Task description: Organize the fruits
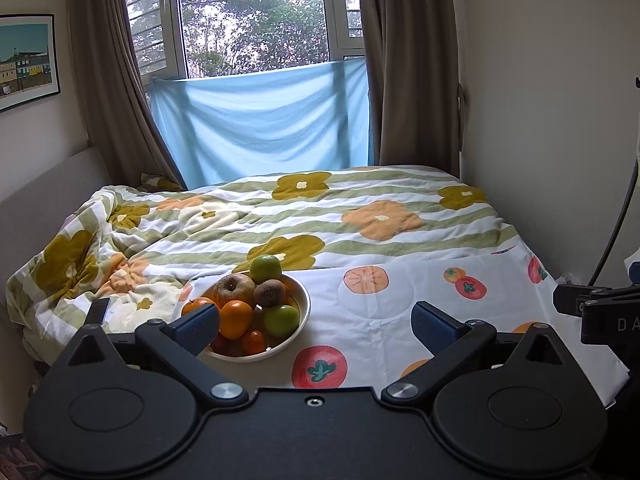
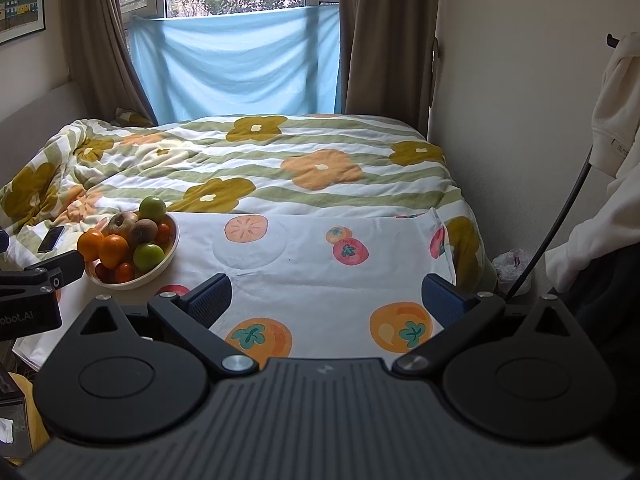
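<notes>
A white bowl (image 1: 303, 312) piled with fruit stands on a fruit-print cloth (image 1: 400, 312) on the bed. It holds oranges (image 1: 236, 318), green fruits (image 1: 265, 267), a brown apple (image 1: 234, 288) and a kiwi (image 1: 269, 293). My left gripper (image 1: 316, 326) is open and empty, its left fingertip (image 1: 200, 328) in front of the bowl's near left side. In the right wrist view the bowl (image 2: 170, 248) sits at the left, and my right gripper (image 2: 328, 300) is open and empty over the cloth (image 2: 304, 256), to the right of the bowl.
A flowered quilt (image 1: 320, 216) covers the bed behind the cloth. A phone (image 2: 51, 239) lies on the quilt left of the bowl. A wall (image 2: 520, 120), a black cable (image 2: 560, 216) and hanging white clothing (image 2: 616, 120) are at the right.
</notes>
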A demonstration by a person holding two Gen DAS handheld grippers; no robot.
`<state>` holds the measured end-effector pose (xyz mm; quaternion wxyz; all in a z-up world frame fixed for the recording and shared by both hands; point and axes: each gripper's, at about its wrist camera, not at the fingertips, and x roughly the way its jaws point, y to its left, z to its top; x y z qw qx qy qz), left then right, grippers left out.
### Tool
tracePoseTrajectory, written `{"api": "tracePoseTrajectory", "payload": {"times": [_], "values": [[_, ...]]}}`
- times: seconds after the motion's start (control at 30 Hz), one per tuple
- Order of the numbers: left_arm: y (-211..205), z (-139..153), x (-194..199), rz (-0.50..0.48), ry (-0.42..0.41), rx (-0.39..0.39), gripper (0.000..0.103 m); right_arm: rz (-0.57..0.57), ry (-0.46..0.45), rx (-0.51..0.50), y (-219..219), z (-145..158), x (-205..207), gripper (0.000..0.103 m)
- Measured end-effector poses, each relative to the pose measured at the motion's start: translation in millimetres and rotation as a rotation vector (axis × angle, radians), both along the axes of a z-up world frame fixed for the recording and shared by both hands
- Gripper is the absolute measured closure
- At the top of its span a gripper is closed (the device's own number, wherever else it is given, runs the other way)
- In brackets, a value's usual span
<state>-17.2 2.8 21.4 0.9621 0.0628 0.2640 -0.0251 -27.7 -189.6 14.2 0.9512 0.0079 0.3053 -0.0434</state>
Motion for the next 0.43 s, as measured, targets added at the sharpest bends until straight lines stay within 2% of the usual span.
{"api": "tracePoseTrajectory", "payload": {"times": [0.43], "values": [[-2.3, -1.8, -0.5, -0.005, -0.020, 0.009, 0.000, -0.001, 0.003, 0.005, -0.6, -1.4, 2.2, 0.000]]}}
